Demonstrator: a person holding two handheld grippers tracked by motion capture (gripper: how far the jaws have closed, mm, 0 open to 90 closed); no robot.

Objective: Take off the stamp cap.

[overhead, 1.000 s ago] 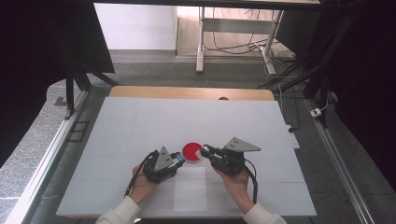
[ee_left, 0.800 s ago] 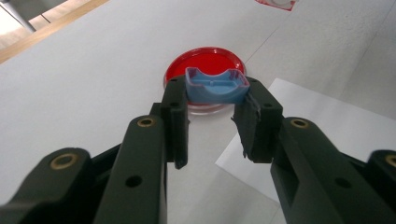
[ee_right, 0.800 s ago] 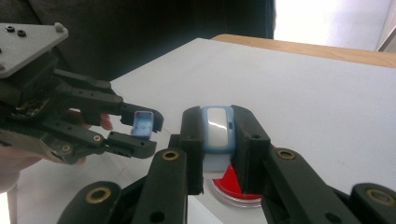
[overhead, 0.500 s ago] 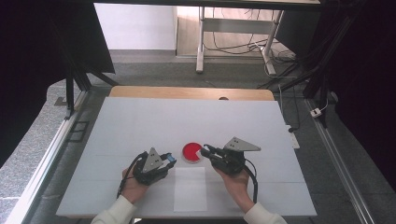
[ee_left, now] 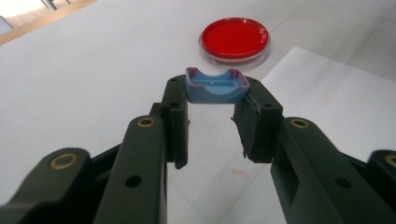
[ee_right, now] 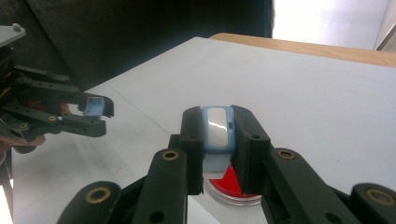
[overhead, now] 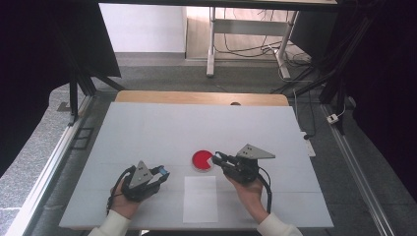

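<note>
Red dish (overhead: 202, 161) beside white sheet (overhead: 200, 199)

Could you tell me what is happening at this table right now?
A person holds a pair of tongs in each hand. The left tongs grip a small blue cap-like piece; the right tongs grip a blue piece with a pale window, held just above a red-filled round dish. A white sheet lies on the table between the hands.
</note>
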